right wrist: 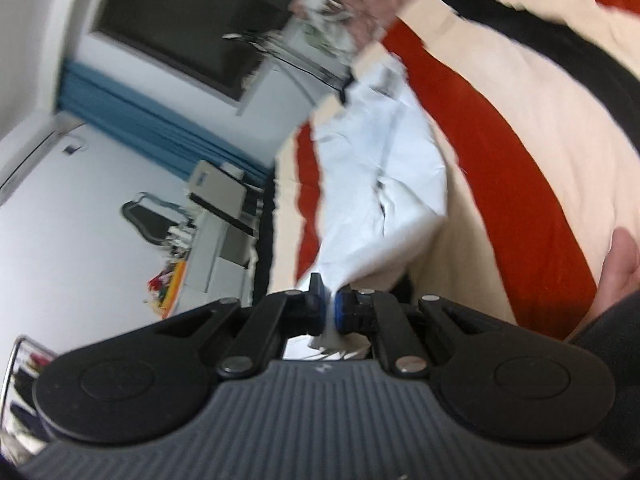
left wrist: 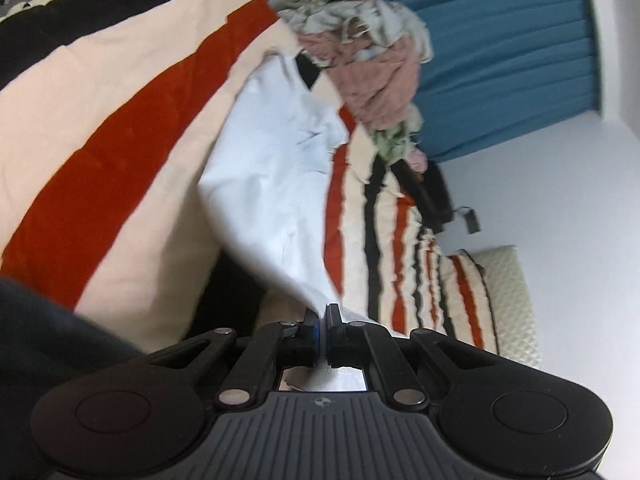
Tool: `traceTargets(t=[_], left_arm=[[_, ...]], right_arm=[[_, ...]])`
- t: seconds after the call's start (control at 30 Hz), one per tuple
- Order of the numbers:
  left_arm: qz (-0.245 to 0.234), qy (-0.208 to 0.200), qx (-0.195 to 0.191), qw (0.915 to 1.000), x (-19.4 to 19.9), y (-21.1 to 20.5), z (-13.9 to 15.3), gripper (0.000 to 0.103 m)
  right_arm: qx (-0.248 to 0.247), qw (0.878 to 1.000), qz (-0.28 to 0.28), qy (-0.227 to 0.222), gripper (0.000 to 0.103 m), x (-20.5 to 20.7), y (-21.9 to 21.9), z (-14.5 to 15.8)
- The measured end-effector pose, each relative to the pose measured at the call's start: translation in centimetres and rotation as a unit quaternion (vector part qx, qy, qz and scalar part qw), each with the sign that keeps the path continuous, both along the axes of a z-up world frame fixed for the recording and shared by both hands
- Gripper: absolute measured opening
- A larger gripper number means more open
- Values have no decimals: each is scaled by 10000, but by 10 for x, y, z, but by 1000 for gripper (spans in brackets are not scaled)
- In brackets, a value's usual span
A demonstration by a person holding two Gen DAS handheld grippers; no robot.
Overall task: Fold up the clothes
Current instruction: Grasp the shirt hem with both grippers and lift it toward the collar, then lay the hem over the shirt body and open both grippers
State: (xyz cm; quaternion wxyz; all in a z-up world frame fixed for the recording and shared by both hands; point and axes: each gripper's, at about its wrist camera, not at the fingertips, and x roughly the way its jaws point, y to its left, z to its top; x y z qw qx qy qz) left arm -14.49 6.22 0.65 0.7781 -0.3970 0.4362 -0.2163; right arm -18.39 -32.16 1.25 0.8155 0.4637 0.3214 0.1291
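Observation:
A white garment [left wrist: 272,168] stretches over the striped bedspread [left wrist: 100,152] from my left gripper [left wrist: 322,320], which is shut on one of its edges. In the right wrist view the same white garment [right wrist: 380,172] runs away from my right gripper [right wrist: 328,300], whose blue-padded fingers are shut on another part of it. The cloth hangs taut and lifted between the two grips. Both views are tilted and blurred.
A heap of pink and patterned clothes [left wrist: 372,48] lies at the far end of the bed. A blue curtain [left wrist: 504,52], striped pillows [left wrist: 460,288], a dark window [right wrist: 188,20] and a desk [right wrist: 224,224] surround the bed. A hand [right wrist: 620,264] shows at the right edge.

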Motion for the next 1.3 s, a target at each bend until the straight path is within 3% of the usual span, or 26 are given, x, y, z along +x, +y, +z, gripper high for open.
traceTargets(t=[0.13,0.3,0.47,0.53,0.63,0.77,0.93,0.97,1.03,1.07,1.1,1.17,1.23,1.3], left_arm=[[182,-264,225,9992,61,-16,7,3],[516,-977,765,9909,141,-45,22,3],[591,-1543,1274,9780,207,-66,-1,3],[624,-1650,1270,9761,227,-68,-18,3],[638,-1559,1499,9742,259,-73,-49,3],[500,-1381,1868,9714,285,-79,-86,3],[355,-1225,2064,9701,298,-81,-107,8],[329,-1226,2104,9693,297,-82,-106,13],[297,-1271,2193,9669,293,-83,-103,38],[308,-1378,2291,9631,288,-85,-99,44],[310,-1485,2426,9582,283,-88,-94,54],[287,-1678,2617,9500,271,-94,-83,57],[252,-1846,2723,9440,255,-97,-72,70],[247,-1986,2788,9393,238,-99,-61,77]], right_arm=[[123,9993,-359,35,8,57,0,-1],[80,9970,-764,6,8,140,3,-5],[-664,9938,-739,-507,8,212,6,-20],[-1017,9899,-634,-755,8,232,7,-32],[-1277,9876,-556,-718,9,261,11,-56],[-2060,9762,-362,-568,9,287,25,-78],[-2208,9746,-222,-290,11,299,29,-97],[-2215,9746,-173,-292,18,299,30,-96],[-2255,9733,-58,-421,50,293,33,-89],[-2377,9696,-100,-569,81,286,35,-83],[-2641,9613,-208,-751,96,279,40,-77],[-3042,9465,-339,-1021,94,266,47,-66],[-3191,9402,-318,-1147,94,256,51,-56],[-3188,9395,-302,-1216,94,245,53,-48]])
